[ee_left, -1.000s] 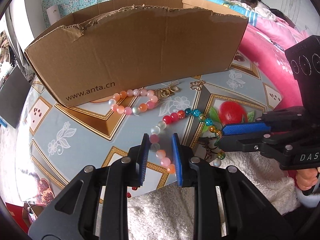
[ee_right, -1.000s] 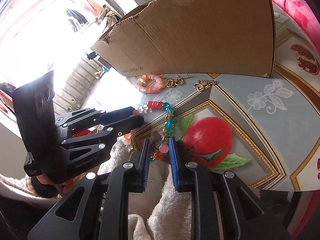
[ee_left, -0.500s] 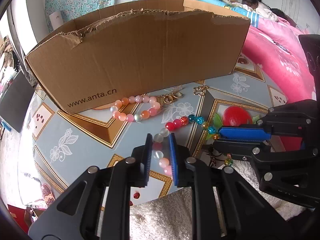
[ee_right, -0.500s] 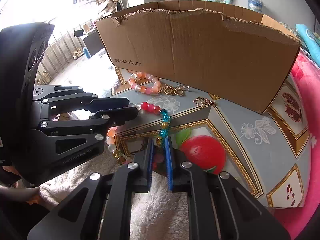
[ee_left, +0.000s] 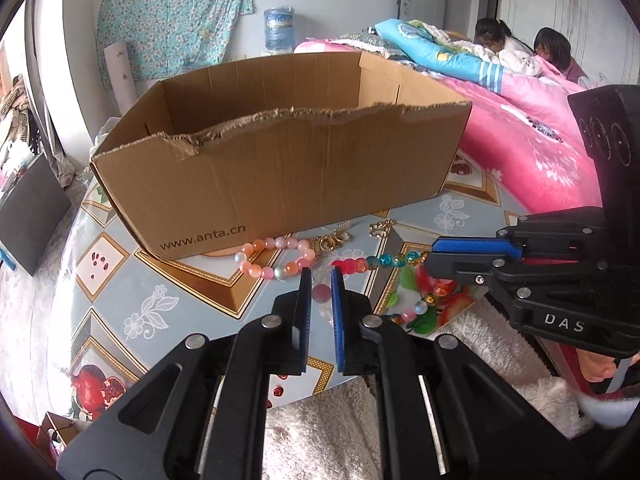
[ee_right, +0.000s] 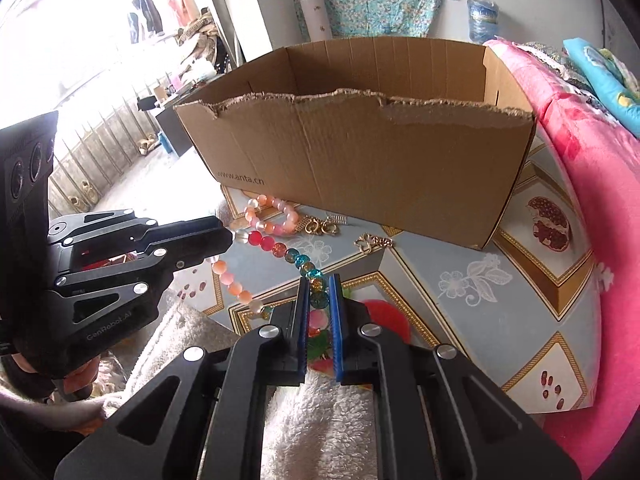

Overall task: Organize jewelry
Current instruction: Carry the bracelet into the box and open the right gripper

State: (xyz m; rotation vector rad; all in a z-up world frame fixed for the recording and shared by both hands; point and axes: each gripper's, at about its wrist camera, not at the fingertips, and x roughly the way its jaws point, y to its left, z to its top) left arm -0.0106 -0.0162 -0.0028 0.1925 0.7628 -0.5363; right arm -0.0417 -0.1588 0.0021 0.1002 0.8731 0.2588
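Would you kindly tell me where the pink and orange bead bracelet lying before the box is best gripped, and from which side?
Probably the near arc of the bead bracelet, jaws across one bead, coming from above on the near side: it lies flat as a ring, and its far arc sits close to the cardboard box.

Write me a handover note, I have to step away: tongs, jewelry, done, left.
Left tongs: shut on the bead necklace, at its pale and pink beads.
Right tongs: shut on the same necklace, at the teal and amber beads. The strand hangs between them above the table.
On the table in front of the box: pink bracelet, gold charms, gold clasp.
Done: necklace gripped and lifted.
Left: likely drop it in the box, then the rest. The box floor is hidden.
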